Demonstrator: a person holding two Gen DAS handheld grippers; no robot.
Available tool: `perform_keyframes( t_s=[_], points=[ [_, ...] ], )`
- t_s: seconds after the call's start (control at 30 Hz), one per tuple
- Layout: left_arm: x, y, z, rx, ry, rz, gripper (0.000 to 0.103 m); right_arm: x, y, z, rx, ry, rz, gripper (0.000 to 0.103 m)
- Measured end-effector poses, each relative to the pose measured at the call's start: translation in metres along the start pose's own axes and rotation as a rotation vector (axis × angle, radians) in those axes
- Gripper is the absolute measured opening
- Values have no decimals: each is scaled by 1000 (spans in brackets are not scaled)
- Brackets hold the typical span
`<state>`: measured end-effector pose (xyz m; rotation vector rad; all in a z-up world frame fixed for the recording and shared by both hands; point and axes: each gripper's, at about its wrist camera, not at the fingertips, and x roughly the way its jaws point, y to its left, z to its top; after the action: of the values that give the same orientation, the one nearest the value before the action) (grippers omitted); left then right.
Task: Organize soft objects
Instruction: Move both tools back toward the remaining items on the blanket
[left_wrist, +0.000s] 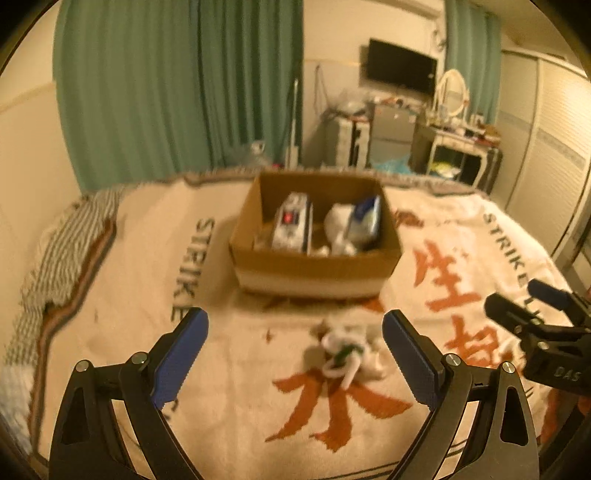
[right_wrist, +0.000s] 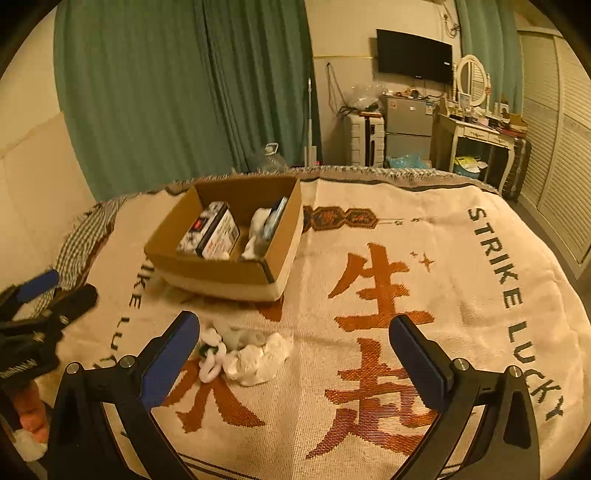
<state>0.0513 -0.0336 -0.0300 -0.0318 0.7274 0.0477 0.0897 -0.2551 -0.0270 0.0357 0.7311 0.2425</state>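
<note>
A small heap of soft white things (left_wrist: 347, 356) (right_wrist: 245, 350), with a grey piece and a green spot, lies on the cream blanket (left_wrist: 118, 302) (right_wrist: 461, 280) in front of a cardboard box (left_wrist: 317, 273) (right_wrist: 218, 273). The box holds a white printed carton (left_wrist: 291, 221) (right_wrist: 210, 230) and soft white items beside a blue-and-white packet (left_wrist: 365, 218) (right_wrist: 275, 218). My left gripper (left_wrist: 295, 330) is open, the heap lying just ahead between its blue pads, untouched. My right gripper (right_wrist: 295, 332) is open too, with the heap by its left pad (right_wrist: 170, 358).
The blanket covers a bed with a striped cloth (left_wrist: 62, 251) at its left edge. Green curtains (right_wrist: 177, 92), a water jug (right_wrist: 271, 157), a small fridge (right_wrist: 408, 125), a wall TV (right_wrist: 413, 55) and a dressing table (right_wrist: 480, 136) stand beyond. Louvred doors (right_wrist: 561, 147) line the right.
</note>
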Motion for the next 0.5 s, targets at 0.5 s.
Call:
perform_keyframes(
  t_s=[0.5],
  points=[
    [56, 19, -43, -35, 107, 64, 97, 74, 18, -46, -17, 134, 116, 101]
  ],
)
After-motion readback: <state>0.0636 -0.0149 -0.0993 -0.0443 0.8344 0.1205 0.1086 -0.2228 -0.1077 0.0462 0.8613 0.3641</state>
